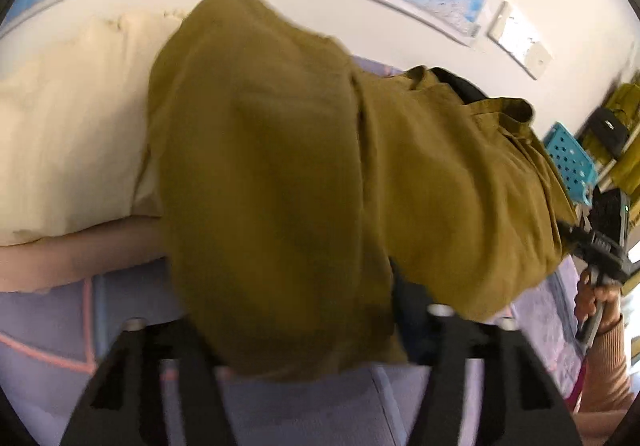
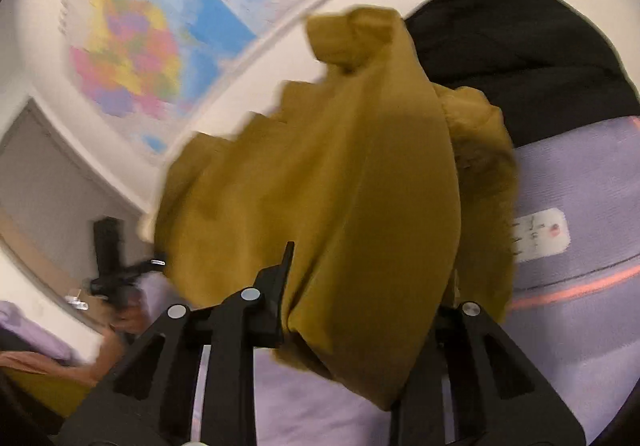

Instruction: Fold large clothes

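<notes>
One mustard garment point(image 1: 280, 174), two tools on it: left tool point(image 1: 304, 350), right tool point(image 2: 352, 326). One cream pillow point(image 1: 68, 134), one blue basket point(image 1: 570, 158), one wall map point(image 2: 132, 42).

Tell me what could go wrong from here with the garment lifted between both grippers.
1. The garment hangs bunched, not flat, so laying it on the bed now would likely set creases or a crooked fold.
2. The right gripper pinches a thick wad of cloth; a layer might slip out.
3. Cloth fills the left gripper's view, so its placement is nearly blind; it may drape over the pillow.
</notes>
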Motion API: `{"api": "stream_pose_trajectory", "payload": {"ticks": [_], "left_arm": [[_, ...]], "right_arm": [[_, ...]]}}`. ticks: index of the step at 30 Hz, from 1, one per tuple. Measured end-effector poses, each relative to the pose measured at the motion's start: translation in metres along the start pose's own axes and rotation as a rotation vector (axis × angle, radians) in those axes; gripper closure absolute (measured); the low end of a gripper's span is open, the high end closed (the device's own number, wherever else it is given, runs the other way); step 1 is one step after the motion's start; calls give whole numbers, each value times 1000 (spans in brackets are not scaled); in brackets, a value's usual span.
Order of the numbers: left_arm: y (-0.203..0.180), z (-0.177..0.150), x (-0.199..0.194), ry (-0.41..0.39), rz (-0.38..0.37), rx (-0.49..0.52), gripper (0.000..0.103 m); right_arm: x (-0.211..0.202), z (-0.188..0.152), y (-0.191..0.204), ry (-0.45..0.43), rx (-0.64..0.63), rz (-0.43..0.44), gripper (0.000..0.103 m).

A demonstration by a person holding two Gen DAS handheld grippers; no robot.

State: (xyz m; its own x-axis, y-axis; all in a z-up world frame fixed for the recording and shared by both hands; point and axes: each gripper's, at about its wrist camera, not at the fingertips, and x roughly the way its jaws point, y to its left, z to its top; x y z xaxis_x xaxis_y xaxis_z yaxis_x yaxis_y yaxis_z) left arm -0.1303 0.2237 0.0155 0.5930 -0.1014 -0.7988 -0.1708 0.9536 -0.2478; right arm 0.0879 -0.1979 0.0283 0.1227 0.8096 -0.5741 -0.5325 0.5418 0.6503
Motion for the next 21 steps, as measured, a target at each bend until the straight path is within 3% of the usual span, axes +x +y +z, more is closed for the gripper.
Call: {"api": "stream_pose_trajectory", "payload": {"ticks": [6,8,10,13,14,15,19,21], "left_arm": [[-16,-22,-54,38,-145,37,70],[-18,-39,-70,60,-220,44,70],[-14,-57,-74,91,-240,48,65],[-4,-80,-50,186,-165,51,49],[0,-82,-45,203,-152,43,38],[4,-83,-46,196,-140,44,32],[-4,-70,-77,79,-18,154,27],[-14,-55,-92,3,47,206,24]], "right_arm": [[-70,-9,43,-77,-52,145,81],[-96,-18,51,-105,-55,160,82],[-115,-31,50,-106,-55,121,80],[-110,-51,8,-7,45,-98,69],[-107,-54,-3,20,69,-139,53],[-106,-56,-12,30,89,-185,29],[-125,-41,9,-79,-1,-345,21],[-127,-28,30,-124,-92,-340,20]]}}
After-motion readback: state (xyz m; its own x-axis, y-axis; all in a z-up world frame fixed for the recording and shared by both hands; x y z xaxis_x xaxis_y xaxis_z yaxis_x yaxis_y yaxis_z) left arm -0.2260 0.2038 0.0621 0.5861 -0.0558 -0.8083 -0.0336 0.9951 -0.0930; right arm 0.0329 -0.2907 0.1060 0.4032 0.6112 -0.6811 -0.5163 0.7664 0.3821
